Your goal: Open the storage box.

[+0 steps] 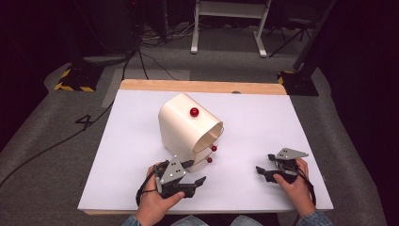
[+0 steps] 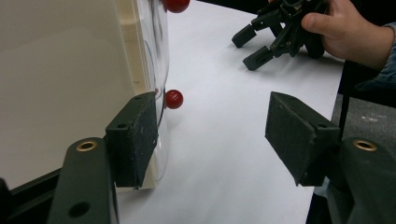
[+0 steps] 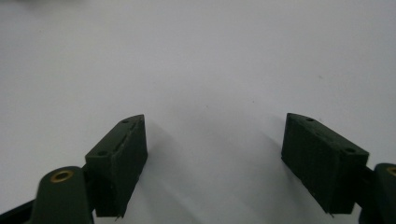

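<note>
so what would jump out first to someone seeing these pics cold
The cream curved-top cabinet in the middle of the white table, dotted with red knobs. Next, the two black tongs held low near the front edge: the left tongs open right beside the cabinet's front, the right tongs open over bare table to the right.

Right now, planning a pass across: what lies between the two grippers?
Bare white table, per the high view; left gripper and right gripper sit apart.
</note>
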